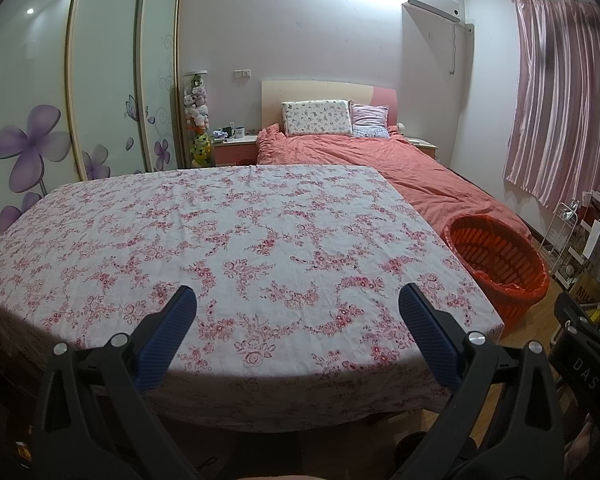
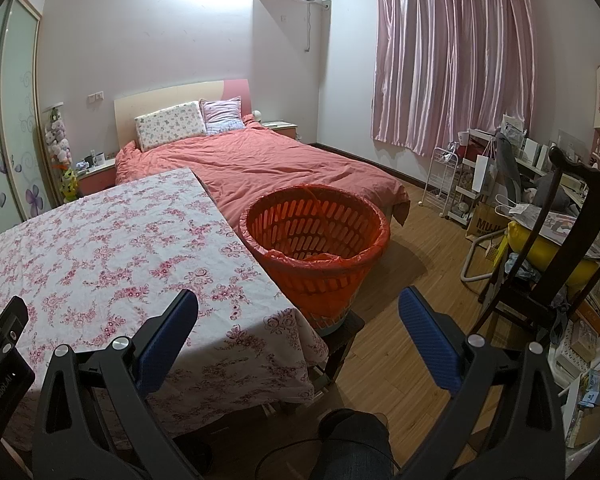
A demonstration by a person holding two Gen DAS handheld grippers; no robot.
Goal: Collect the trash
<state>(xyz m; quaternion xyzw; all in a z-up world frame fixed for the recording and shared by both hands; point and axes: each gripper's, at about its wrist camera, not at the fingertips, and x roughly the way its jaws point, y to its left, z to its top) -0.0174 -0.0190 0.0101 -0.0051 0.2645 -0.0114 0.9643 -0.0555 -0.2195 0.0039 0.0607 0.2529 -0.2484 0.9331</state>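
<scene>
one orange basket [image 2: 314, 236] beside one floral table [image 1: 220, 240]; both grippers' jaws wide, holding nothing.

You have one task thing in sight: the orange-red plastic trash basket [image 2: 314, 240], round, with slotted walls and lined by a thin red bag [image 2: 260, 236] whose edge is folded out over the rim. It stands upright just beside the right edge of the floral-clothed table [image 2: 100, 248], between that table and the foot of the bed, raised on a dark low stand. In your left wrist view the same basket [image 1: 496, 264] sits to the far right of the table. Inside, you see only crumpled red bag at the bottom; any trash there cannot be told.
</scene>
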